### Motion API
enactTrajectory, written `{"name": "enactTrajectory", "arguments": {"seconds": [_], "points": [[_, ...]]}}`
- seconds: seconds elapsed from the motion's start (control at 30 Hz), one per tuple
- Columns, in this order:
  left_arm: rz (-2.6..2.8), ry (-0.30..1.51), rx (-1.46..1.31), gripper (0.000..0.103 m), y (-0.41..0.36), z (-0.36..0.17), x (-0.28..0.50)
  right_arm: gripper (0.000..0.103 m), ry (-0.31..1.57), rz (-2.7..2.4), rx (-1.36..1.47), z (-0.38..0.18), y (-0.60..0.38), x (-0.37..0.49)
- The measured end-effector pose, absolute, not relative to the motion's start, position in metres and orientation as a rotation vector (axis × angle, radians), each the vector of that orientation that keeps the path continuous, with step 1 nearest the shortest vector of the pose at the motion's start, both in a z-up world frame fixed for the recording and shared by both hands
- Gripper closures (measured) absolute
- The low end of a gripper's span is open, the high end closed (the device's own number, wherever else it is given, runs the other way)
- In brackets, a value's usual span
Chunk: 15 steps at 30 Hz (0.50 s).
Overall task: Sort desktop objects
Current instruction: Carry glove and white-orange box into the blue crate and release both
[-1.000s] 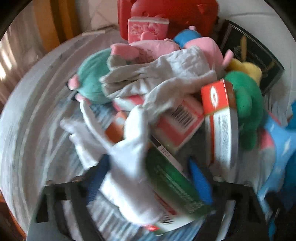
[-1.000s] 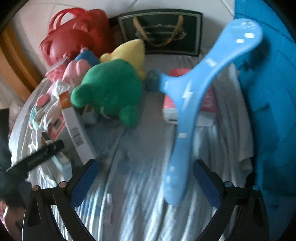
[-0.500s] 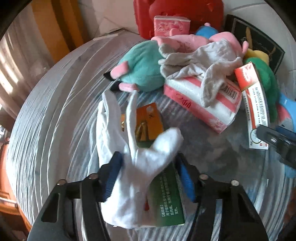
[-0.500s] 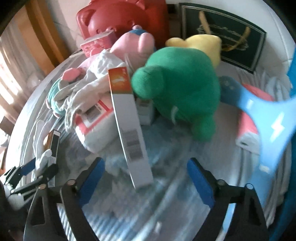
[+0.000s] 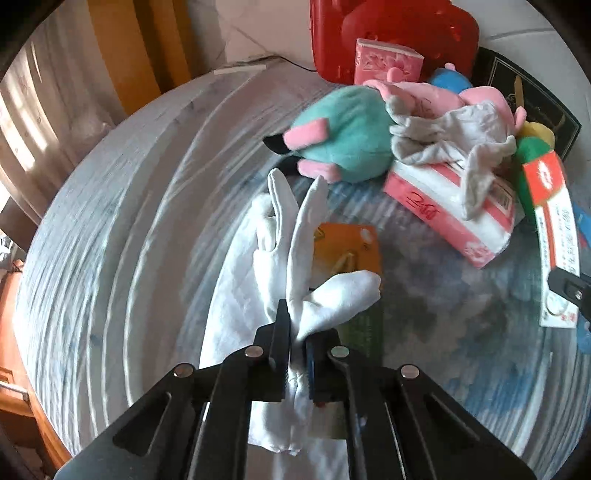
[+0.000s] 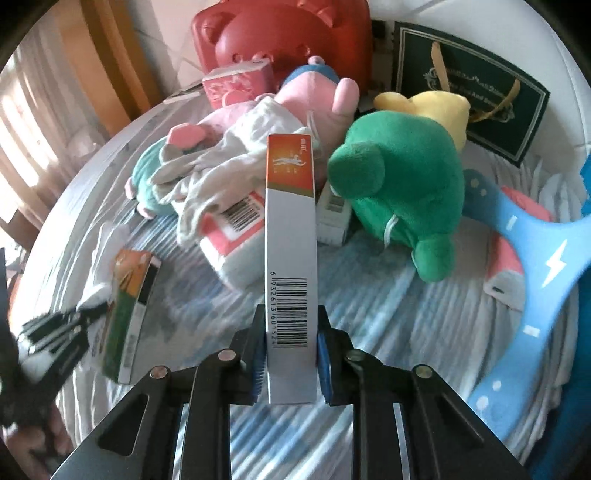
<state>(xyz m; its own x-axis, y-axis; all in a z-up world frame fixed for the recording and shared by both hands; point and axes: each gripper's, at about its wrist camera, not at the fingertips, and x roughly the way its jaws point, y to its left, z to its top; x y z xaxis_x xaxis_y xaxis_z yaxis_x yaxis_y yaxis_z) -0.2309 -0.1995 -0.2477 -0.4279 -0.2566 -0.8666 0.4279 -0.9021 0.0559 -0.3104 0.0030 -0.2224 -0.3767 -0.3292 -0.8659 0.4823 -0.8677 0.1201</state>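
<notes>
Left wrist view: left gripper (image 5: 297,350) sits low centre of frame, its jaws having just closed tight on a white cotton glove (image 5: 291,266). The pinched fabric bunches between the pads; the glove's fingers fan up toward frame centre. Under and just right of the glove lies an orange-and-green carton (image 5: 351,258), flat on the striped cloth (image 5: 110,258) that covers the round table. In the upper right of the frame: a teal plush with pink ears (image 5: 343,140), a grey glove (image 5: 454,136) draped over a pink-and-white tissue pack (image 5: 450,214), and a red plastic case (image 5: 399,33) at the top edge.

Right wrist view: right gripper (image 6: 291,350) at low centre, jaws just drawn in narrow and now pressing both long sides of a tall white box with an orange top (image 6: 291,229). The box stands along the fingers, barcode toward the camera, reaching up to mid-frame. To its right sits a green plush (image 6: 402,184), with a yellow plush (image 6: 436,107) behind it and a dark green paper bag (image 6: 469,88) at upper right. A blue three-armed toy with a lightning mark (image 6: 535,280) lies at the right edge over a pink pack. At lower left the left gripper shows, blurred, beside the orange-and-green carton (image 6: 129,299). A pink plush (image 6: 317,96) lies in the upper centre in front of the red plastic case (image 6: 288,33).
</notes>
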Motion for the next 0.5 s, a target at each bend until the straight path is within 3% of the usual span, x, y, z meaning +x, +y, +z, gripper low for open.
{"name": "enactTrajectory", "arguments": {"seconds": [0.5], "points": [[-2.607, 0.159, 1.169, 0.097, -0.149, -0.143, -0.175, 0.08, 0.165, -2.398, 1.198, -0.141, 0.03, -0.24]]}}
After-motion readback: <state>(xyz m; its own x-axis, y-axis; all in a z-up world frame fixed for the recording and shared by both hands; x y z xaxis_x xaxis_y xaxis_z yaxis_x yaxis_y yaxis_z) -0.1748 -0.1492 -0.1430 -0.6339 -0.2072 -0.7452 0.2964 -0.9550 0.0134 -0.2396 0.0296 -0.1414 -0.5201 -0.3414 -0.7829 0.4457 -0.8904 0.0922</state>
